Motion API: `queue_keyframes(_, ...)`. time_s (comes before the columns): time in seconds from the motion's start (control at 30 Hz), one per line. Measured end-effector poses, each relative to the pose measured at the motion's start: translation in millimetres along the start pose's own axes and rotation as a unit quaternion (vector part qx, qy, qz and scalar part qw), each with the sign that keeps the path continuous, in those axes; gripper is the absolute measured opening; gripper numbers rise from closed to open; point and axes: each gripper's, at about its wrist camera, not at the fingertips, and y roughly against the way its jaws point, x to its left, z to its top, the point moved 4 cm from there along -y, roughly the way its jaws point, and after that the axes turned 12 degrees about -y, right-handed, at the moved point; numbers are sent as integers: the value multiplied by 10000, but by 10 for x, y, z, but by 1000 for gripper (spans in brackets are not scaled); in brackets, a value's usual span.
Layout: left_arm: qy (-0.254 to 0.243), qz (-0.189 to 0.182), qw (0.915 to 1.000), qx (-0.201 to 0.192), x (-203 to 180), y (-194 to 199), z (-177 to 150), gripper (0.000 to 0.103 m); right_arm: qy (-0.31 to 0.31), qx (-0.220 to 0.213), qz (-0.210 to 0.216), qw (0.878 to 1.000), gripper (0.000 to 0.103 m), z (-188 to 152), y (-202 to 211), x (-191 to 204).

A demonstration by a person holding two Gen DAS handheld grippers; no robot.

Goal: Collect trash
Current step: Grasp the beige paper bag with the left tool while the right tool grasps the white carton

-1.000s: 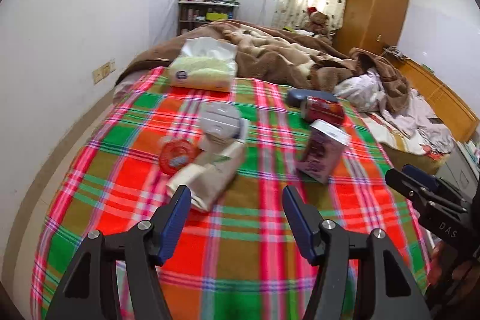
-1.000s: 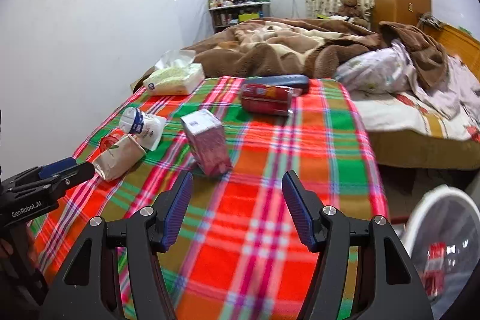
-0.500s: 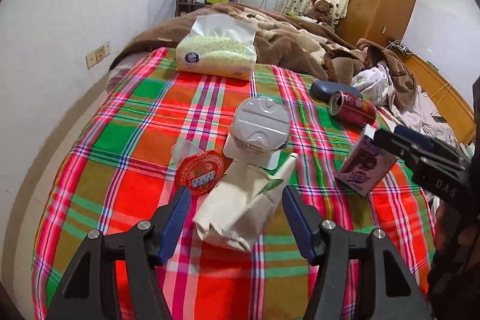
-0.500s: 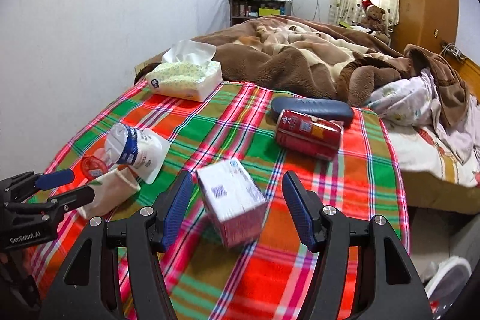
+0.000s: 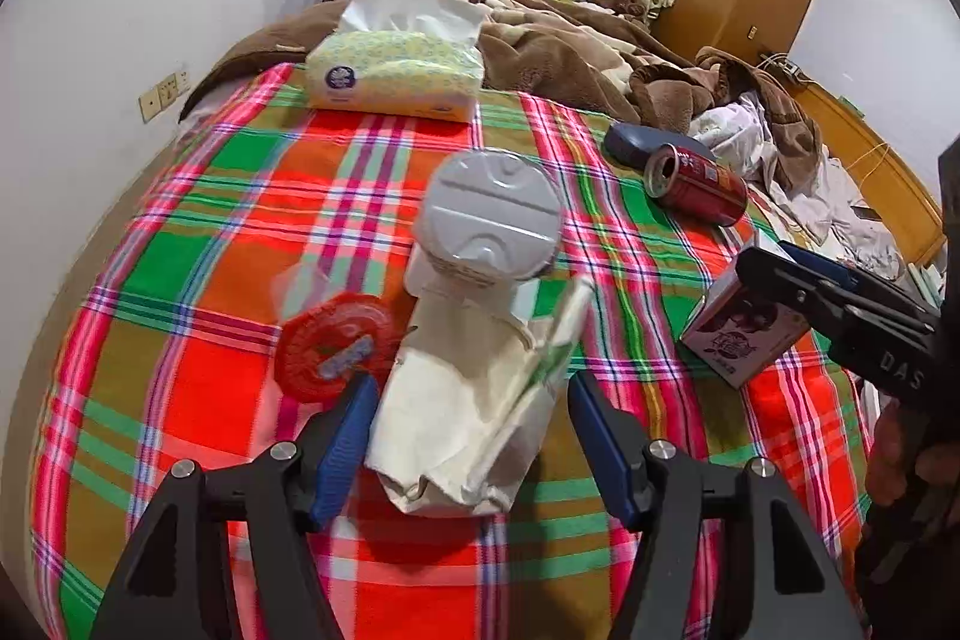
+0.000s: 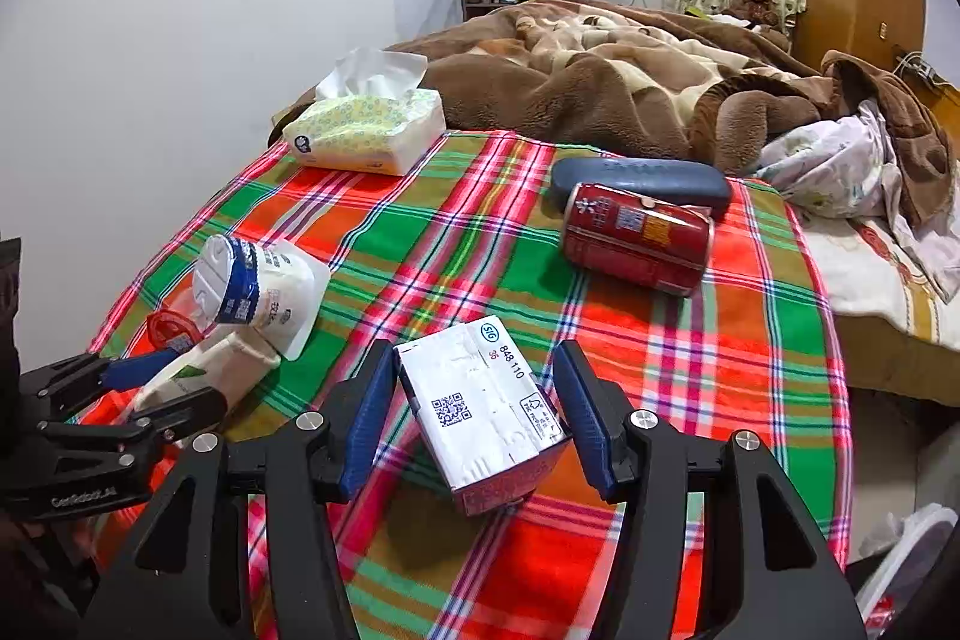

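Observation:
A crumpled beige paper bag (image 5: 474, 400) lies on the plaid blanket between the open fingers of my left gripper (image 5: 471, 412), with gaps on both sides. A white wet-wipe pack (image 5: 489, 226) and a red lid (image 5: 333, 346) lie against it. A pink-and-white drink carton (image 6: 486, 406) stands tilted between the open fingers of my right gripper (image 6: 474, 397), untouched; it also shows in the left wrist view (image 5: 741, 334). A red soda can (image 6: 636, 238) lies on its side farther back.
A tissue pack (image 6: 366, 130) and a dark blue glasses case (image 6: 642, 178) lie farther up the bed. A brown blanket (image 6: 600, 70) and clothes are piled behind. The wall runs along the left. A white bin (image 6: 906, 568) stands by the bed's right edge.
Both grippers have moved forward and down. The paper bag now sits between the left fingers and the carton between the right fingers. Both stay open.

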Motion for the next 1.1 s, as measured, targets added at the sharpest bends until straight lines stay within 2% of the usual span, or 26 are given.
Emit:
queue_keyframes(0.1, -38, -35, 10000, -46, -56, 13, 8, 65, -100, -11, 42, 9999, 56, -37, 31, -65)
queue_keyframes(0.23, -235, -33, 9997, -101, -182, 44, 27, 65, -141, 24, 53, 9999, 49, -142, 90, -141)
queue_keyframes(0.3, -219, -106, 9997, -54, -213, 18, 41, 65, -204, 38, 41, 9998, 49, -191, 101, -187)
queue_keyframes(0.4, -204, -101, 9997, -11, -243, -33, 59, 65, -264, 27, -31, 9996, 40, -236, 111, -254)
queue_keyframes(0.63, -12, -112, 9999, -4, -213, -101, 97, 65, -155, 15, 140, 9998, 41, -211, 99, -257)
queue_keyframes(0.67, 13, -103, 9999, 31, -199, -126, 100, 65, -99, -13, 144, 9998, 43, -204, 91, -241)
queue_keyframes(0.73, 76, -74, 9999, 95, -179, -148, 100, 65, -49, -50, 55, 10000, 56, -190, 47, -226)
queue_keyframes(0.97, 73, -88, 9999, 99, -197, -201, 112, 65, -313, 10, 81, 9995, 56, -189, -63, -284)
queue_keyframes(1.0, 81, -114, 9999, 71, -201, -204, 114, 60, -353, -4, 69, 9994, 50, -193, -68, -299)
queue_keyframes(1.03, 68, -119, 9999, 97, -203, -215, 112, 54, -384, -1, 60, 9992, 39, -202, -70, -309)
queue_keyframes(1.1, 49, -114, 9999, 105, -219, -216, 100, 52, -438, 1, 50, 9990, 38, -223, -59, -318)
